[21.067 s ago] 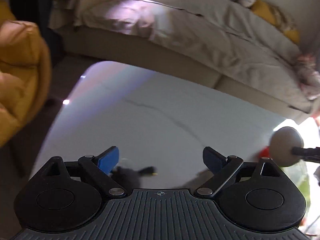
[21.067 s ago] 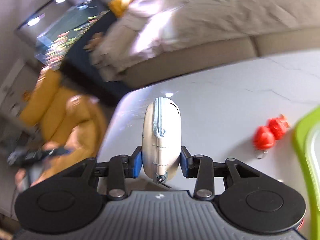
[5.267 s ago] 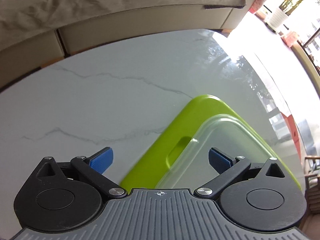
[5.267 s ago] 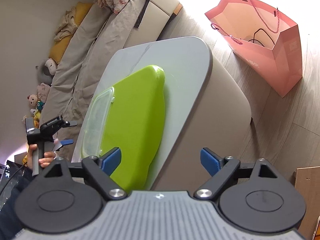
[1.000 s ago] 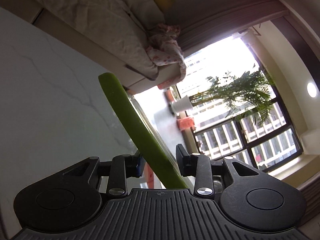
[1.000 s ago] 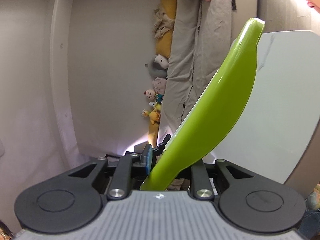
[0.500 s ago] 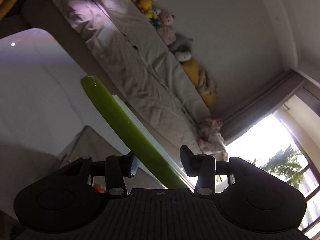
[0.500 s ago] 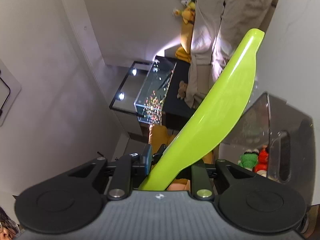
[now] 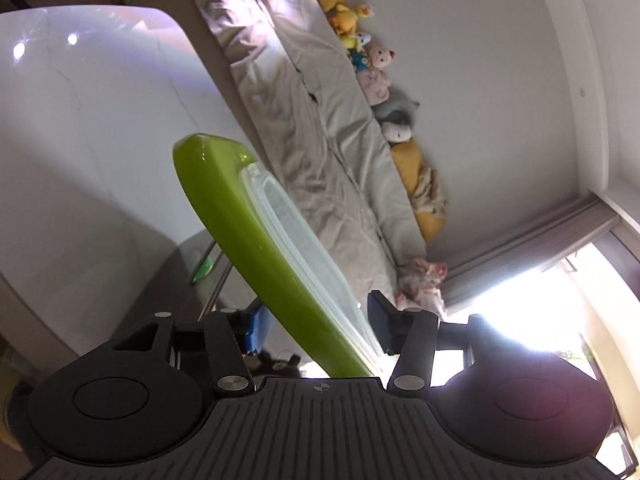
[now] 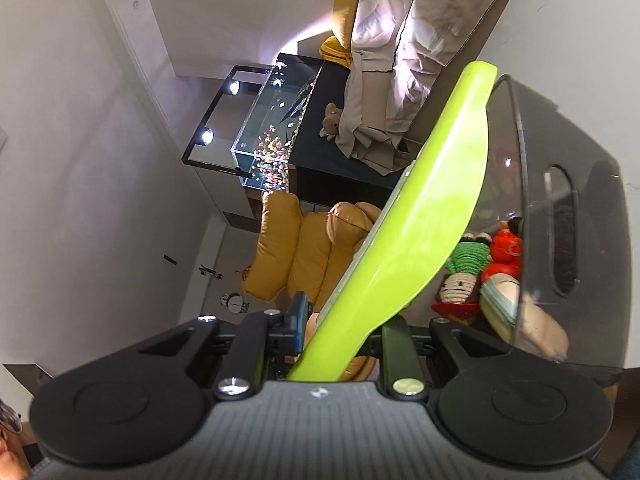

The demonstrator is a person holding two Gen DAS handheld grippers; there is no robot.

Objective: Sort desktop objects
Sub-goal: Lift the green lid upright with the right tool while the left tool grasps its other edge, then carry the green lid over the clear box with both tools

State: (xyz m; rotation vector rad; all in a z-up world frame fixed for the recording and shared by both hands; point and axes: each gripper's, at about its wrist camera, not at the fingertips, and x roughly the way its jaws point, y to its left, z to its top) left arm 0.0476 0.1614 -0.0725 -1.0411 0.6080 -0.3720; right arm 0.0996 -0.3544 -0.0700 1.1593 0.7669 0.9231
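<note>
A: What did the left hand-held gripper (image 9: pixel 318 326) show?

B: Its jaws had just been opening. The lime-green plastic lid with a clear inset panel (image 9: pixel 256 240) still ran between the blue pads (image 9: pixel 256 330), but a gap showed on each side, so it was released rather than clamped.

A: And the right hand-held gripper (image 10: pixel 344 328)?

B: It was clenched on the near edge of the same lid (image 10: pixel 432 216), which rose edge-on, tilted up and to the right.

A: Where did the lid stand in the scene?

B: Above the white marble-patterned bench (image 9: pixel 80 152) and just left of the smoky transparent storage box (image 10: pixel 560 208), whose rim the lid's far end appeared to meet; actual touching could not be told.

A: What lay in the box?

B: A green-and-white crocheted toy (image 10: pixel 460 276), a red figure (image 10: pixel 502 254) and a pale grey pouch (image 10: pixel 504 300), packed close together.

A: Background?

B: A beige covered sofa (image 9: pixel 312 120) with plush toys (image 9: pixel 372 68) on the far side, and a lit aquarium (image 10: pixel 272 136).
</note>
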